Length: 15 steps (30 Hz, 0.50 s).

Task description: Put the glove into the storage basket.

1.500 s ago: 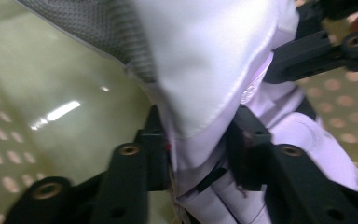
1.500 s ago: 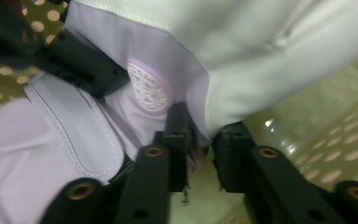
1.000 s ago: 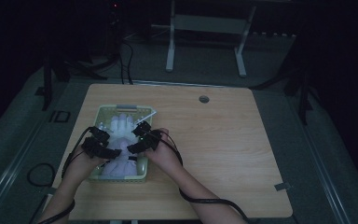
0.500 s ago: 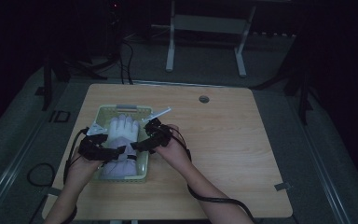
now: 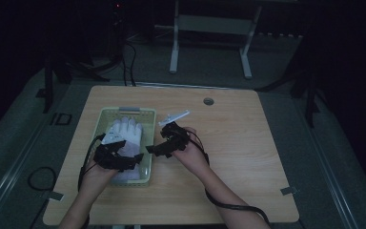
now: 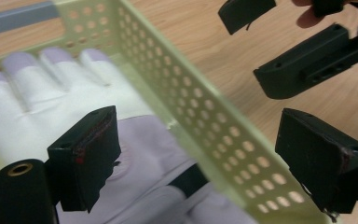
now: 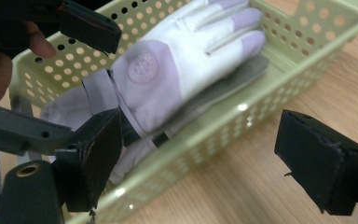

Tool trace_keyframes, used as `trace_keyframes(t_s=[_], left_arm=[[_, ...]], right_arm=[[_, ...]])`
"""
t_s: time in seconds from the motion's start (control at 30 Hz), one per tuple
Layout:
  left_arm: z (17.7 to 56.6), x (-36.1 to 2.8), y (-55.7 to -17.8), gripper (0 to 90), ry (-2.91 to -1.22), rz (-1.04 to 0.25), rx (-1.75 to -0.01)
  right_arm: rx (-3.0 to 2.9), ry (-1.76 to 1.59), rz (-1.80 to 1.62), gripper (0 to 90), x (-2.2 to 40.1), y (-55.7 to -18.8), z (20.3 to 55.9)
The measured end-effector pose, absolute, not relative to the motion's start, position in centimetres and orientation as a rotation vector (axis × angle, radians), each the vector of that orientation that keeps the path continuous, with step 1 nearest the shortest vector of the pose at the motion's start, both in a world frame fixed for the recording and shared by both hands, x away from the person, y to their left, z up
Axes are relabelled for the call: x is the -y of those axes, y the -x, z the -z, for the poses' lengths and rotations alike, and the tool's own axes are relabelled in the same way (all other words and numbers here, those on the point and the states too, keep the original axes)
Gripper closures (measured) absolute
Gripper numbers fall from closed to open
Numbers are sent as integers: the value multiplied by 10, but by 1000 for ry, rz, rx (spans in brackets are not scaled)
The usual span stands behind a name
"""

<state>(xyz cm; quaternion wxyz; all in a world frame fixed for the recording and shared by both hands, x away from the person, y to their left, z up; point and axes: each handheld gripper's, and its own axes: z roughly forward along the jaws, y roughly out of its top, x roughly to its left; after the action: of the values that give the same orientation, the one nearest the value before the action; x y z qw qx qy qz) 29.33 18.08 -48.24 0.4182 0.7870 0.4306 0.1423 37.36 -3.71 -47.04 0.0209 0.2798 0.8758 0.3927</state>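
Note:
A white glove (image 5: pixel 125 132) with pale purple patches lies flat in a pale green perforated basket (image 5: pixel 106 121) at the table's left. My left gripper (image 5: pixel 122 157) hovers over the basket's near end, open. In the left gripper view its jaws (image 6: pixel 205 163) straddle the basket wall (image 6: pixel 205 121) without touching it, above the glove (image 6: pixel 51 98). My right gripper (image 5: pixel 157 149) is just outside the basket's right wall, open. Its jaws (image 7: pixel 209 163) frame the basket wall (image 7: pixel 242 116), with the glove (image 7: pixel 168 70) beyond. Both pairs of jaws have just been opening and grip nothing.
The basket sits on a light wooden table (image 5: pixel 238 157) with a cable hole (image 5: pixel 208 101) near its far edge. Bare wood stretches to the right of the hands. A metal frame (image 5: pixel 209 24) and cables (image 5: pixel 124 52) stand on the dark floor behind.
Both grippers were down on the glove in the basket and have lifted off it. The right one moved right, out past the basket wall. The glove stays in the basket.

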Motion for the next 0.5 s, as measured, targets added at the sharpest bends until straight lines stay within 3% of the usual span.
trace_keyframes(t_s=[0.23, 0.5], left_arm=[[477, -160, -285, 142, -1958, -382, -1050], [475, -134, -279, 141, -1965, -305, -989]], right_arm=[[-2698, -849, -1246, 150, 58, -371, 474], [-2691, -829, -1222, 150, 82, -365, 480]])
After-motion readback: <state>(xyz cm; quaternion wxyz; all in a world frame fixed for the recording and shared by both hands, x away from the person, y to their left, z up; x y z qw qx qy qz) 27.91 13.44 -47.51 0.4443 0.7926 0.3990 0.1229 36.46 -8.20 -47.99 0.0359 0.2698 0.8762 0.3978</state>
